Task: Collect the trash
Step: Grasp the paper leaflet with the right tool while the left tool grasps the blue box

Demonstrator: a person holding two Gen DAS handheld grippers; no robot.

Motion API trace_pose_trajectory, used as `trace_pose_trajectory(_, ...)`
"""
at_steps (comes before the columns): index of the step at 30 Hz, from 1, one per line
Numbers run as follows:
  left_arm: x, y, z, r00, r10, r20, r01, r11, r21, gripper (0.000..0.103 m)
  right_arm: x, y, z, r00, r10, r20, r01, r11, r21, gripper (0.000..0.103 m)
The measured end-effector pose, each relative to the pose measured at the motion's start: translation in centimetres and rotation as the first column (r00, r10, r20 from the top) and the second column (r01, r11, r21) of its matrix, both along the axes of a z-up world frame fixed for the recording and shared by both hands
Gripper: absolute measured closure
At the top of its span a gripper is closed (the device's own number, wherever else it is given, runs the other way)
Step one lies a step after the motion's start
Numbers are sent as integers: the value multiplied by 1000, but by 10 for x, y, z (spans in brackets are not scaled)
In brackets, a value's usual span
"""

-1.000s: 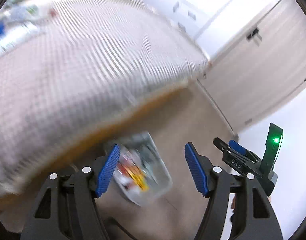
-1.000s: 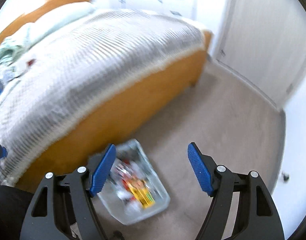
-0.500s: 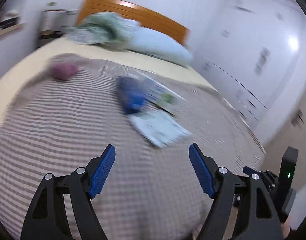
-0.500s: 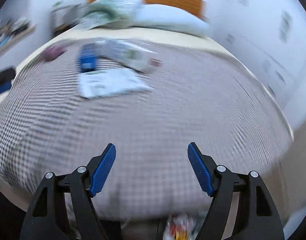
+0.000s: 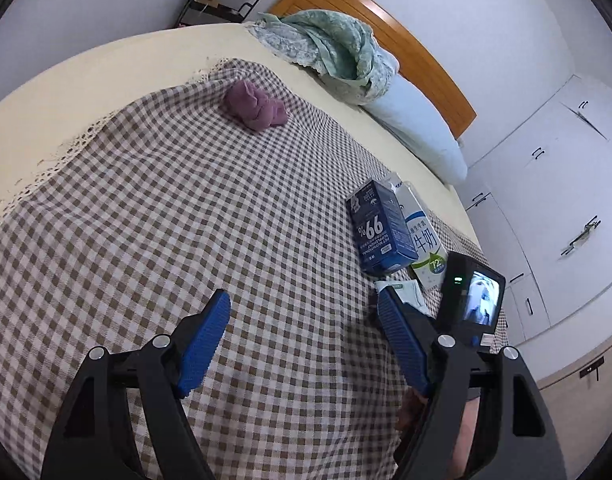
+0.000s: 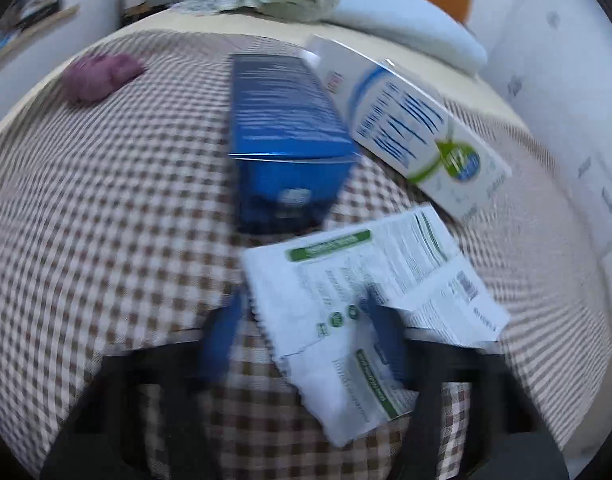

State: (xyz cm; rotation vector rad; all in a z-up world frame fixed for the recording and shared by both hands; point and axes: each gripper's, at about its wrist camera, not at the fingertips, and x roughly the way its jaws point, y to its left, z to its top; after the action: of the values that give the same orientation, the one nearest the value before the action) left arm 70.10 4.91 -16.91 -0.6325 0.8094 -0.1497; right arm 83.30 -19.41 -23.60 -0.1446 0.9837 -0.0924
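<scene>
The right gripper (image 6: 306, 336) hangs low over the flat white wrapper (image 6: 370, 312), its blue fingers (image 6: 222, 340) spread apart with one to each side of the wrapper's near half; the picture is smeared, so I cannot tell for sure whether the pads touch the wrapper or stand just above it. Nothing is held. Just beyond the wrapper lies the blue carton (image 6: 286, 132) on its side, its near end almost at the wrapper's far edge, and a white milk carton (image 6: 406, 120) lies touching the blue one on its right. Well to the left of the wrapper, on the same checked blanket (image 6: 86, 220), sits a purple crumpled cloth (image 6: 98, 76).

The left gripper (image 5: 302, 344) hovers over bare blanket to the left of the wrapper, jaws wide and empty.

The wrapper is thin and lies flat on soft fabric, so the likeliest fault is that the fingers close on a fold of the blanket along with it, or slide over the sheet and catch nothing. A grip on one corner only may let it flutter loose on the lift. Coming in too far forward could nudge the blue carton and shift the milk carton leaning on it.
</scene>
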Motion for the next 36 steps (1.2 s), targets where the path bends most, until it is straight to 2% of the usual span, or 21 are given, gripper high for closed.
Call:
trace_pose_trajectory(1, 0, -3, -1, 1000, -9, 2, 9, 1000, 1, 29, -3, -10, 3, 1000, -28, 6, 28, 999, 33, 85)
trace_pose_trajectory(4, 10, -8, -6, 1000, -27, 0, 27, 1000, 10, 29, -33, -50, 30, 993, -86, 77, 75, 987, 145, 94)
trace_pose_trajectory(7, 15, -18, -9, 999, -48, -11, 48, 999, 14, 29, -95, -94, 72, 972, -122, 202, 76, 972, 224, 99)
trace_pose_trajectory(11, 10, -38, -5, 996, -93, 3, 93, 995, 34, 29, -164, -148, 99, 931, -200, 304, 79, 927, 366, 99)
trace_pose_trajectory(13, 6, -53, -3, 991, -131, 7, 131, 989, 62, 29, -185, -166, 91, 926, -247, 284, 122, 911, 393, 100)
trace_pose_trajectory(17, -3, -81, -5, 981, -194, -10, 194, 975, 107, 29, -226, -202, 50, 923, -338, 185, 246, 887, 390, 99)
trace_pose_trajectory(22, -19, -101, -2, 969, -246, 12, 243, 964, 111, 29, -233, -208, 47, 950, -262, 170, 184, 908, 375, 99)
trace_pose_trajectory(23, -22, -105, -1, 967, -253, 21, 249, 961, 121, 29, -230, -207, 47, 954, -241, 179, 160, 913, 375, 98)
trace_pose_trajectory(24, -24, -110, -1, 965, -260, 25, 254, 958, 136, 29, -224, -209, 49, 956, -228, 184, 145, 914, 379, 90)
trace_pose_trajectory(25, -25, -113, -2, 963, -268, 25, 261, 954, 150, 29, -214, -211, 48, 958, -223, 178, 140, 910, 389, 71)
trace_pose_trajectory(26, -25, -116, -3, 962, -272, 23, 265, 951, 161, 29, -199, -215, 46, 961, -226, 162, 141, 898, 416, 58)
trace_pose_trajectory(27, -26, -119, -5, 961, -275, 19, 268, 948, 172, 29, -193, -215, 44, 959, -231, 165, 143, 894, 425, 50)
trace_pose_trajectory(28, -26, -121, -7, 960, -280, 15, 273, 945, 182, 29, -184, -215, 43, 957, -229, 179, 133, 893, 430, 51)
trace_pose_trajectory(29, -26, -122, -8, 959, -283, 8, 277, 942, 189, 29, -174, -215, 42, 958, -211, 194, 109, 894, 435, 52)
trace_pose_trajectory(30, -25, -124, -11, 959, -285, -1, 279, 940, 197, 29, -163, -214, 41, 959, -198, 203, 93, 895, 435, 79)
trace_pose_trajectory(31, -23, -126, -14, 958, -285, -8, 281, 938, 202, 29, -156, -215, 40, 959, -198, 204, 93, 897, 432, 96)
trace_pose_trajectory(32, -22, -126, -15, 959, -283, -13, 280, 938, 206, 29, -149, -217, 40, 960, -203, 191, 101, 892, 440, 97)
trace_pose_trajectory(34, -18, -125, -18, 960, -279, -21, 277, 937, 215, 29, -148, -217, 46, 949, -224, 223, 103, 886, 453, 99)
trace_pose_trajectory(36, -16, -123, -20, 960, -279, -12, 275, 937, 215, 29, -160, -212, 62, 915, -264, 306, 128, 908, 400, 100)
